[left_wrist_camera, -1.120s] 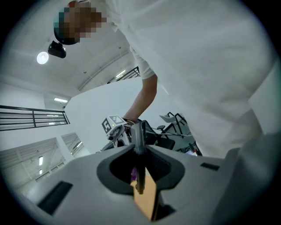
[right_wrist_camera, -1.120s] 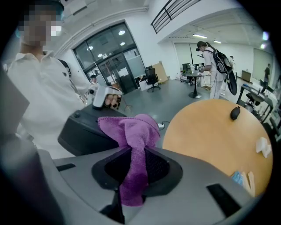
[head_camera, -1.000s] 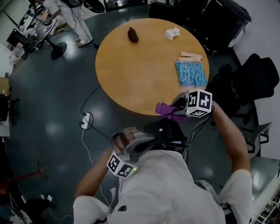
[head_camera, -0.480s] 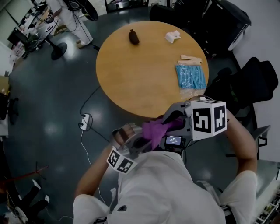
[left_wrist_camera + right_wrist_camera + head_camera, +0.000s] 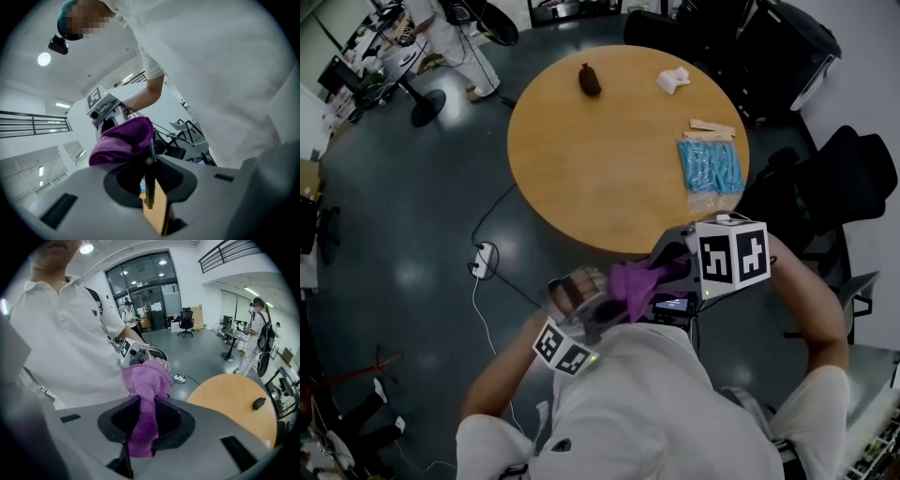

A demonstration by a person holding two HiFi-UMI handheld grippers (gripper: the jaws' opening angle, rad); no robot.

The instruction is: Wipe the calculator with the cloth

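Well, down low in the middle of the head view, close to the white shirt point(image 5: 647, 403), my left claw point(image 5: 149, 164) is clamped on a thin dark slab seen edge-on. I think that is the calculator point(image 5: 675, 305), whose little screen peeps out there. My right claw point(image 5: 143, 416) is pinched tight on the purple cloth point(image 5: 146, 380). A fat bunch of it sticks out past the tips, right beside the calculator, but I cannot tell if they touch. The cloth looks soft, light and floppy, so I guess a pinch on one fold is enough. The calculator looks hard, smooth and light. I think it could slip or twist, so its edge is the best place to hold, away from the keys. Higher up is the round wooden table point(image 5: 609, 150), with a blue packet point(image 5: 710, 164) and flat sticks point(image 5: 711, 124) on its right side, and a dark lump point(image 5: 589, 78) and a white scrap point(image 5: 671, 79) near its top edge. Around it are a shiny grey floor point(image 5: 403, 206), black chairs point(image 5: 844, 178) at the right, and people point(image 5: 450, 33) in the upper left corner.
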